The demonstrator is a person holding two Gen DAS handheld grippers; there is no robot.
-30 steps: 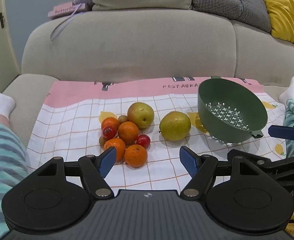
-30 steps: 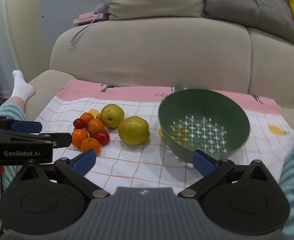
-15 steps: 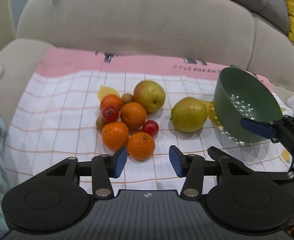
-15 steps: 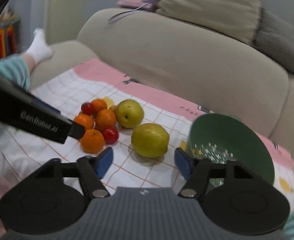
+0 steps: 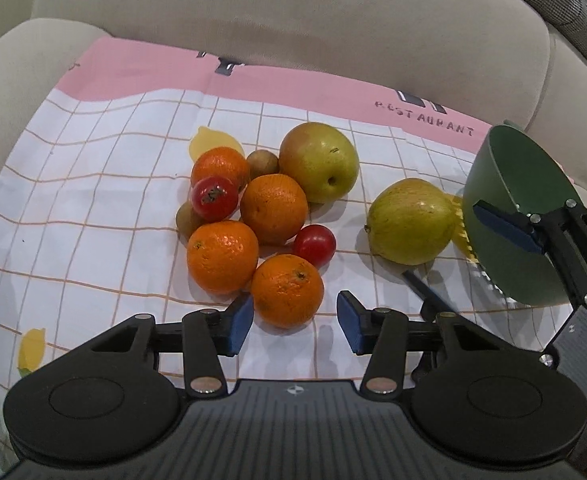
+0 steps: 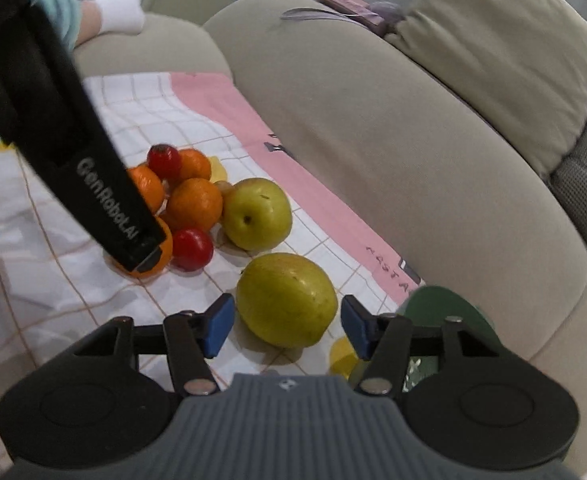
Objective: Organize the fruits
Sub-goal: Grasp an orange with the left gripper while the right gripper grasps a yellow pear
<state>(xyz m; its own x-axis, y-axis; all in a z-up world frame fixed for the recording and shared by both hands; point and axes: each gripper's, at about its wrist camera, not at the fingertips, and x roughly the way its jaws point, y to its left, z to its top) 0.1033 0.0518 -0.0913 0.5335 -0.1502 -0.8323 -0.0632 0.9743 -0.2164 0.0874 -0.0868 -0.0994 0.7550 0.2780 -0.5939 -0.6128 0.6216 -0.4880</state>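
fruit all out on the checked cloth (image 5: 93, 184) spread over the sofa seat (image 5: 21, 52), none of it in the green colander (image 5: 509, 208) that i can see, so the sorting has barely begun by my reading.

left tongs (image 5: 291, 318) part spread, pads not pressing anything; the nearest orange (image 5: 287, 290) sits between their tips, just beside the left pad. their jaws narrowed within the last second and have settled. the rest of the cluster behind it: more oranges, two little red fruits, a couple of small brown ones, and a green-red apple (image 5: 319, 166) at the back.

right tongs (image 6: 287, 324) also half spread, straddling the big yellow-green pear (image 6: 287, 300), a gap showing at each pad, no pinch yet. these also came in from wide and have steadied. the pear lies apart from the cluster, near the colander, whose rim tilts up at the right edge of the cloth.

so nothing lifted yet. left to do, as i judge it: close on both, carry them off, then everything else.
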